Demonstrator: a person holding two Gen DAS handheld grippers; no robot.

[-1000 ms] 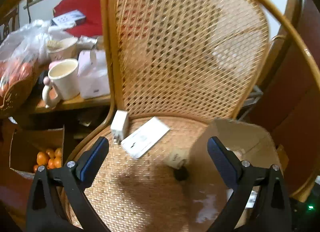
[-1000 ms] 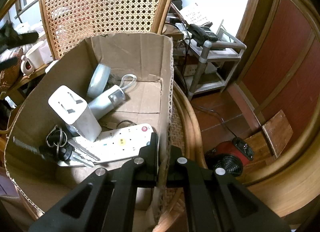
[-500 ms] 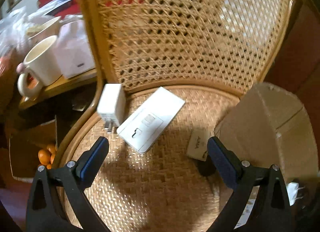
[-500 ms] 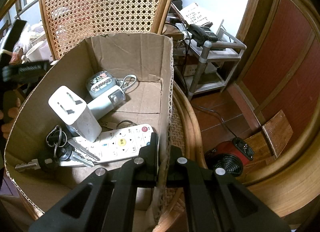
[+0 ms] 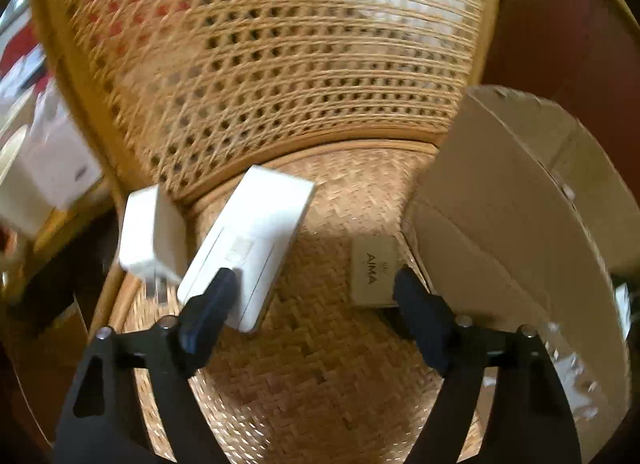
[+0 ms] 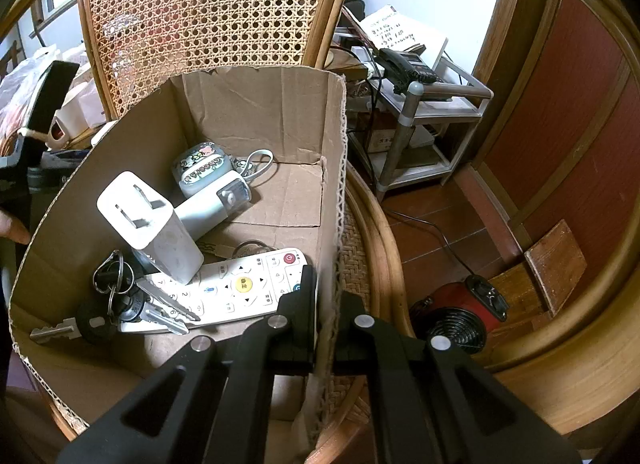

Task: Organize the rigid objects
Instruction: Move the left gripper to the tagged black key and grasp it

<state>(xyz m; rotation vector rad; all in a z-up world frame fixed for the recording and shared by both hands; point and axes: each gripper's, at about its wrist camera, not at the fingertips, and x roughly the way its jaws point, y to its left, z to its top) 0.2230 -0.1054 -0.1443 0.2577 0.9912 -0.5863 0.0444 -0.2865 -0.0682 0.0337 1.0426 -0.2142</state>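
My left gripper (image 5: 312,288) is open, low over the woven chair seat (image 5: 320,364). Its left fingertip overlaps the near end of a flat white box (image 5: 256,240). A white plug adapter (image 5: 150,232) lies left of that box. A small beige AIMA tag (image 5: 374,270) lies just ahead of the right fingertip, beside the cardboard box (image 5: 520,224). My right gripper (image 6: 326,288) is shut on the cardboard box's right wall (image 6: 332,168). Inside lie a white charger (image 6: 150,228), a remote (image 6: 236,288), keys (image 6: 116,304), a grey flashlight (image 6: 212,208) and a patterned case (image 6: 202,164).
The rattan chair back (image 5: 260,44) rises close behind the seat. A side table with white items (image 5: 44,168) stands to the left. On the right are a metal shelf with a phone (image 6: 408,68), a red heater (image 6: 460,320) on the floor, and the chair's wooden arm (image 6: 560,364).
My left gripper has moved forward and down toward the seat, so the white box, adapter and tag appear much closer. The right gripper and cardboard box have stayed still.
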